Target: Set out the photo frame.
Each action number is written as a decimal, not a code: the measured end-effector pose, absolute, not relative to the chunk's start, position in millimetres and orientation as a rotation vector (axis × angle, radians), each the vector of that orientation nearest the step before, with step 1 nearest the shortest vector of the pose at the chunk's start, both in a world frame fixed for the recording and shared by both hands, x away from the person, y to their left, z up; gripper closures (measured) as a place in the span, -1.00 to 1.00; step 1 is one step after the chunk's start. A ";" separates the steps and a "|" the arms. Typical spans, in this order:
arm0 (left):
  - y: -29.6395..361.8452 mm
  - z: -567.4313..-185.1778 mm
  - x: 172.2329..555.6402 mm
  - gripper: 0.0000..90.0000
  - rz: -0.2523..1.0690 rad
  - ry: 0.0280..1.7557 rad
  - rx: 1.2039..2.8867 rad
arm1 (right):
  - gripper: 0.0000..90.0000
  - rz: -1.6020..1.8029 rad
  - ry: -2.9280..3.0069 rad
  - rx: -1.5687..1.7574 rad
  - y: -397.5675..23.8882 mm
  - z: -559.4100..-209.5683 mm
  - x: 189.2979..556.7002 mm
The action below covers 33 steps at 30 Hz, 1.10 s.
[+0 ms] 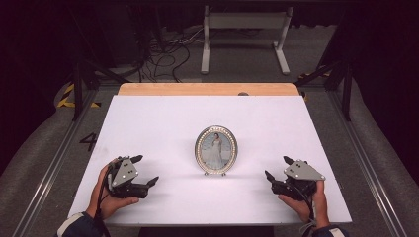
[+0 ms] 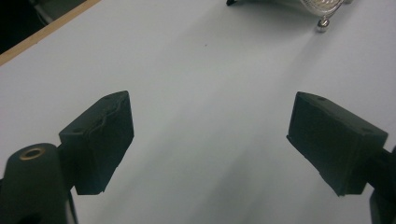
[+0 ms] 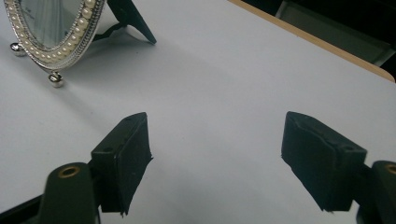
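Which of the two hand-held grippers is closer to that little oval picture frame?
The right gripper, though only slightly. It sits right of the picture frame and a bit nearer the person; the left gripper sits a little farther off on the frame's other side. Both are open.

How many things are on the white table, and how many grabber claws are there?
Picture frames: 1, an oval pearl-edged picture frame standing upright mid-table.
Grippers: 2, the left gripper and the right gripper, both open, one on each side of the frame and apart from it.
Total: 3
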State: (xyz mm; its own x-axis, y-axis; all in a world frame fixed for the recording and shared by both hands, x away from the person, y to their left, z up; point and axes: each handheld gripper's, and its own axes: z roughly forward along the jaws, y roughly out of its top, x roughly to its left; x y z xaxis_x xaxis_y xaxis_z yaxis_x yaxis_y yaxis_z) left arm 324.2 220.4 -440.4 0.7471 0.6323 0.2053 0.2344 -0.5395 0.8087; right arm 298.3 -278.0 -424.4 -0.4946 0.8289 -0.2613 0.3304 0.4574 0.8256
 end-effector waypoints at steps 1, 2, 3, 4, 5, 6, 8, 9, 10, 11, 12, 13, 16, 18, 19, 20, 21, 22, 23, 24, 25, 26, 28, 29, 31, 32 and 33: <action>225.1 -441.1 323.5 -0.67 0.626 0.662 2.125 | -0.47 0.953 2.035 0.967 -279.3 -424.5 298.0; 228.0 -441.4 322.8 -0.67 0.629 0.674 2.124 | -0.47 0.953 2.035 0.974 -280.8 -424.8 297.5; 230.7 -442.1 322.3 -0.67 0.629 0.680 2.118 | -0.47 0.951 2.033 0.974 -282.3 -425.1 297.1; 233.9 -442.3 321.9 -0.67 0.631 0.680 2.121 | -0.47 0.950 2.031 0.977 -283.7 -425.5 296.6; 236.9 -442.9 321.4 -0.67 0.632 0.690 2.118 | -0.47 0.948 2.029 0.981 -285.2 -426.0 296.3; 236.9 -442.9 321.4 -0.67 0.632 0.690 2.118 | -0.47 0.948 2.029 0.981 -285.2 -426.0 296.3; 243.2 -444.2 320.6 -0.67 0.633 0.705 2.110 | -0.47 0.956 2.010 0.996 -289.4 -426.8 295.2; 247.3 -444.6 320.0 -0.67 0.631 0.714 2.108 | -0.47 0.963 2.009 1.001 -291.1 -427.1 295.0; 252.3 -445.8 319.2 -0.67 0.631 0.728 2.102 | -0.48 0.965 1.995 1.011 -294.9 -428.2 294.1; 255.2 -446.7 318.8 -0.67 0.630 0.732 2.101 | -0.48 0.966 1.992 1.015 -296.8 -428.9 293.6; 255.2 -446.7 318.8 -0.67 0.630 0.732 2.101 | -0.48 0.966 1.992 1.015 -296.8 -428.9 293.6; 261.3 -448.1 317.6 -0.67 0.629 0.751 2.098 | -0.49 0.962 1.992 1.027 -301.2 -431.0 292.7; 265.9 -449.7 316.2 -0.67 0.633 0.767 2.092 | -0.50 0.958 2.003 1.034 -304.7 -433.4 291.9; 270.5 -451.0 314.8 -0.67 0.632 0.782 2.087 | -0.50 0.944 2.006 1.036 -308.0 -435.7 291.2; 272.7 -451.5 314.1 -0.67 0.631 0.786 2.084 | -0.50 0.941 2.004 1.040 -309.7 -436.8 290.7; 275.0 -451.6 313.8 -0.67 0.640 0.788 2.084 | -0.50 0.944 1.996 1.041 -311.8 -437.8 290.4; 277.2 -451.5 313.3 -0.68 0.642 0.797 2.079 | -0.50 0.945 1.991 1.051 -314.0 -438.7 290.2; 279.5 -451.4 312.9 -0.70 0.642 0.806 2.070 | -0.50 0.948 1.985 1.059 -316.5 -439.7 289.9; 282.7 -451.4 312.4 -0.70 0.645 0.813 2.064 | -0.50 0.949 1.978 1.069 -318.8 -440.9 289.4; 284.1 -452.0 312.1 -0.71 0.642 0.819 2.057 | -0.51 0.945 1.972 1.082 -321.8 -442.4 288.9; 287.0 -453.1 311.8 -0.72 0.641 0.831 2.054 | -0.51 0.942 1.971 1.088 -323.7 -443.2 288.8; 289.3 -454.6 311.8 -0.72 0.636 0.838 2.053 | -0.51 0.943 1.967 1.105 -326.7 -444.2 288.2; 294.2 -459.5 311.7 -0.73 0.608 0.866 2.055 | -0.52 0.946 1.958 1.142 -331.5 -446.2 287.1; 295.5 -461.5 311.0 -0.71 0.598 0.876 2.054 | -0.52 0.955 1.958 1.163 -333.6 -447.9 286.5; 298.5 -463.8 309.8 -0.73 0.580 0.889 2.035 | -0.52 0.955 1.959 1.182 -335.9 -451.1 284.7; 300.5 -464.6 308.6 -0.74 0.574 0.901 2.020 | -0.52 0.954 1.961 1.186 -336.6 -452.0 283.8; 302.3 -464.7 307.8 -0.75 0.582 0.905 2.016 | -0.52 0.963 1.959 1.190 -337.7 -453.3 282.6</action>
